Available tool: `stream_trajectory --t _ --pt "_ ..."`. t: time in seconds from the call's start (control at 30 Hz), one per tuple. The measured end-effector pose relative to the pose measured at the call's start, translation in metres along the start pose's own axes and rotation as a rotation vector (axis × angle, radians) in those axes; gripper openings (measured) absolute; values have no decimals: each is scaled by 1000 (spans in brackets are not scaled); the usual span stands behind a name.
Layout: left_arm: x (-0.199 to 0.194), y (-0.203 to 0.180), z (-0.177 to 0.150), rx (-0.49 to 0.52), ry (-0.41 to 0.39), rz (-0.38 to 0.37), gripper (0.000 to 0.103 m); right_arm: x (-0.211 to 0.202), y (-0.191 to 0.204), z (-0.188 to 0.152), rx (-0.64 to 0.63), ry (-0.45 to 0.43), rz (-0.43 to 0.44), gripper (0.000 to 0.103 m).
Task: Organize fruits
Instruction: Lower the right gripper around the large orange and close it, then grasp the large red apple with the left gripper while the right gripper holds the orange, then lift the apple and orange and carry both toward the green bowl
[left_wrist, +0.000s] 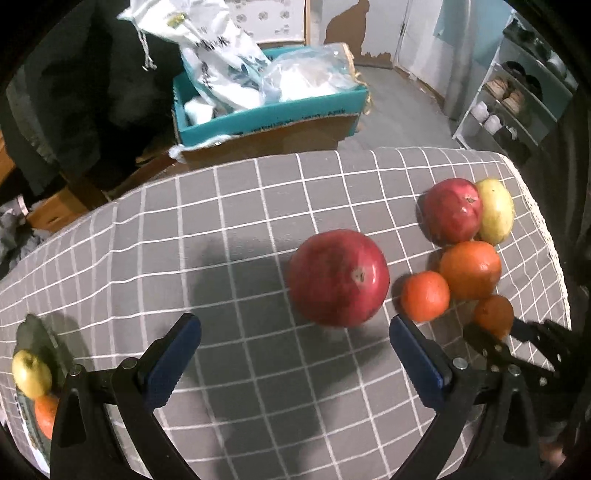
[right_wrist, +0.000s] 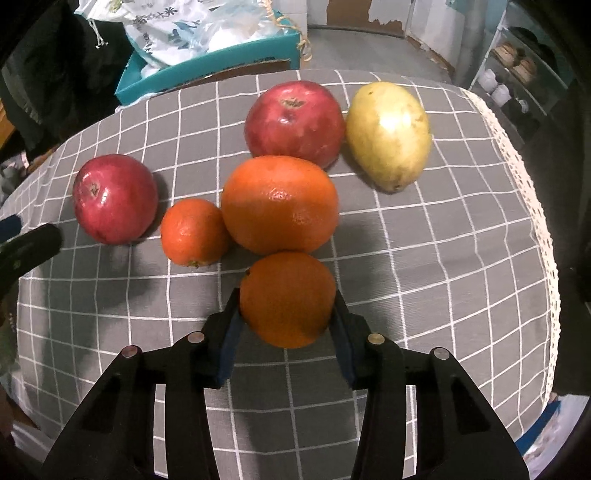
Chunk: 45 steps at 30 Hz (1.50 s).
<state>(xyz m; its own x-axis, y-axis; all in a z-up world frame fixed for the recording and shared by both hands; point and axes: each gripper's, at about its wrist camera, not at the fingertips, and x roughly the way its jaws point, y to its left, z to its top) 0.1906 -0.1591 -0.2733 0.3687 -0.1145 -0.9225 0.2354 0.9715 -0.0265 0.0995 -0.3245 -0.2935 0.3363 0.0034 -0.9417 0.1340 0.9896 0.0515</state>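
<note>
1. Right gripper clamped on a round orange fruit, blue pads tight against both sides, down on the grey checked tablecloth.
2. Left gripper spread wide, nothing between the pads, big red pomegranate just ahead of the fingertips.
3. Teal-rimmed cardboard box behind the table, stuffed with white plastic bags.
4. Far left: yellow-green fruit and an orange one on what looks like a tray, mostly hidden.

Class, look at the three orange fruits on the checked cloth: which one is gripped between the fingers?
The nearest orange fruit, clamped in the right gripper. The large orange and small mandarin lie free.
</note>
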Motion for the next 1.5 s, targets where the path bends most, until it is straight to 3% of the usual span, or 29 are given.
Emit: stream_trajectory --t 0.53,0.67,0.73,1.2,1.5 --pt "48 -19 17 -16 73 -21 102 -7 -6 6 46 -45 -9 43" --pt "58 -17 18 -49 109 -68 90 -10 -12 5 55 -53 -11 43" --pt "61 -17 17 -59 118 -104 78 -11 -14 6 57 -55 -12 43" --pt "49 -19 3 -22 76 -73 76 -11 -16 8 57 -59 -13 43" --pt "20 -16 -12 -37 35 -80 76 -24 -11 9 43 -90 -9 43"
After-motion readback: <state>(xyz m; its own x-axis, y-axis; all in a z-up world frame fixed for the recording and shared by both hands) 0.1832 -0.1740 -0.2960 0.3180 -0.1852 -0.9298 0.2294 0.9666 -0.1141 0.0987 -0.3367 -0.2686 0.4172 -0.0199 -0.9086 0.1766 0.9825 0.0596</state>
